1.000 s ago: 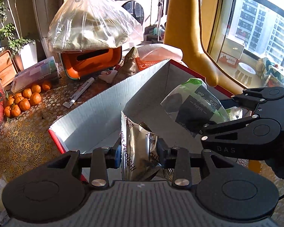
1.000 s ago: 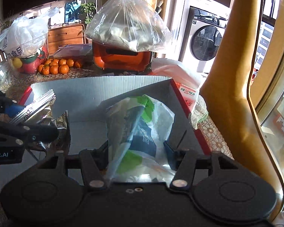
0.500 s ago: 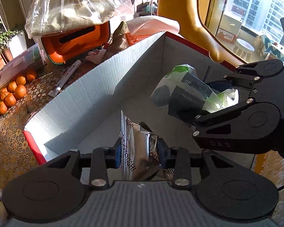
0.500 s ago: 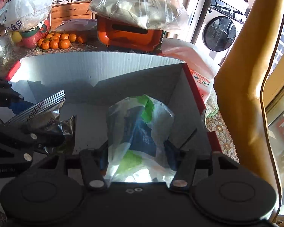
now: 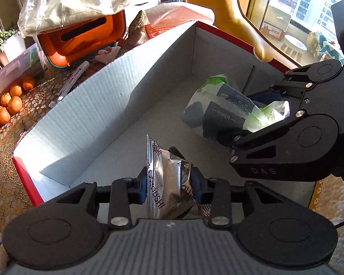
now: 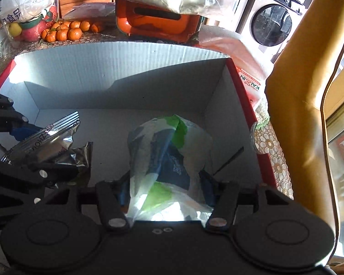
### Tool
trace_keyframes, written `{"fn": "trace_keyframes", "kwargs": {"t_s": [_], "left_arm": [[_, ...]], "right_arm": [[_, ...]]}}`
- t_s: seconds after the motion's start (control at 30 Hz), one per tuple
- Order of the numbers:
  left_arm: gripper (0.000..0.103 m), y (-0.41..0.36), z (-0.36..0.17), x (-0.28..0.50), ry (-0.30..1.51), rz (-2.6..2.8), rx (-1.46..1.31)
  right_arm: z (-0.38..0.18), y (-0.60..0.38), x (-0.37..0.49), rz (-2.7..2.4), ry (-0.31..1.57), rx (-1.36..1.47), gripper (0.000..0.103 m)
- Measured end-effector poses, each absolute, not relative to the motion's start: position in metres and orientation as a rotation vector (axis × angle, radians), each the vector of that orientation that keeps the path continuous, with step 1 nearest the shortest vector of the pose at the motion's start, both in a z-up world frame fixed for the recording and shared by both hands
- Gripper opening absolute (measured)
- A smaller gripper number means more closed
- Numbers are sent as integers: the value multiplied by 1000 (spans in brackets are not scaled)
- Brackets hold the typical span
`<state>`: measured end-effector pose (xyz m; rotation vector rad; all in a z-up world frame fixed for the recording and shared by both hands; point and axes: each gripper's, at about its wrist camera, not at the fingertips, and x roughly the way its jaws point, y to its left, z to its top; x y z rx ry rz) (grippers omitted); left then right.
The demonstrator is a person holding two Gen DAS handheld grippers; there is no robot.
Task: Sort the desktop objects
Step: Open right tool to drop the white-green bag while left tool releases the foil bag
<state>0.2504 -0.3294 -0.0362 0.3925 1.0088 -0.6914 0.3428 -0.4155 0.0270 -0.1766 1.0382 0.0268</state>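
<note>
Both claws are hanging over the open cardboard box, whose white corrugated walls are edged in red. The left claw is clenching a crumpled silver foil packet between its blue pads, with the packet standing on edge over the near part of the box floor. The right claw is gripping a white tissue pack printed in green and dark blue, and the pack is bulging upward past the fingertips above the middle of the box. In the left wrist view, the tissue pack is sitting toward the right wall of the box, with the right claw reaching in from that side. In the right wrist view, the foil packet is showing at the left, pinched by the left claw. Behind the box on the patterned surface, an orange container is carrying a clear plastic bag, a pile of oranges is lying to the left, and a white marker is resting just beside the box's far wall. A washing machine is standing in the background.
</note>
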Motion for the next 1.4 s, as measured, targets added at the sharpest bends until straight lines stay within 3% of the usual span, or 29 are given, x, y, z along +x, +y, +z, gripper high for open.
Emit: {"fn": "trace_keyframes", "kwargs": {"t_s": [0.37,0.6,1.4], "left_arm": [[38,-329,-34,251,1023,-705,395],[53,-320,-21,248,985,-695,359],[53,-254,56,191,808,-680,192]], "right_arm": [[31,-413,343,46,1036,-196,73],[41,-416,339,42,1019,-176,77],[100,-392,273,47,865,-104,77]]}}
